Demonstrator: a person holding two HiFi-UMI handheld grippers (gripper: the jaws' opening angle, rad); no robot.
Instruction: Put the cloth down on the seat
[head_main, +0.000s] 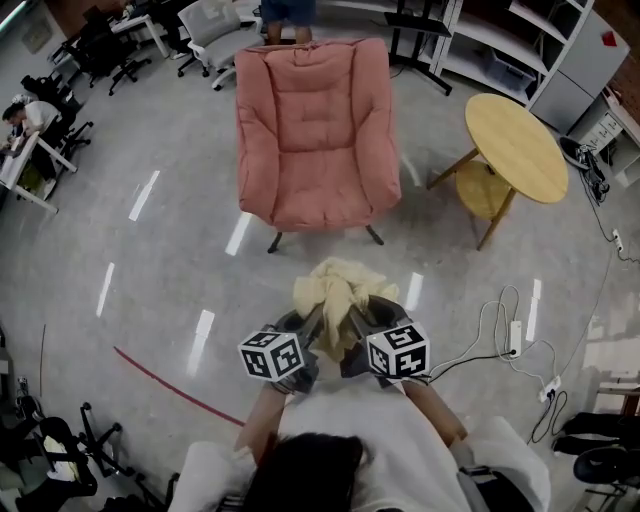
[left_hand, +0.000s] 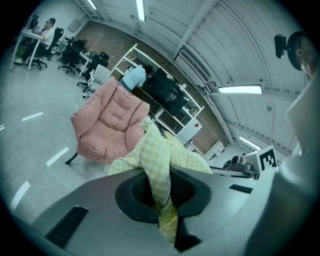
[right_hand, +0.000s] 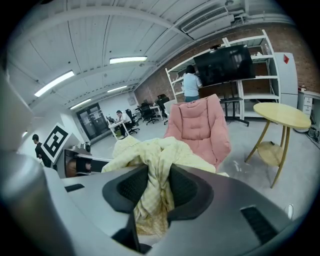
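The step in hand looks like the carry: the yellow checked cloth hangs bunched in the air over the floor, near the person and well apart from the pink armchair further off. The left gripper is clamped tight on one fold, and the right gripper pinches a thicker bunch. Next, both should go far enough to bring the cloth over the seat, lower it, then let go together. No brand or writing can be read; the cubes show only black-and-white squares
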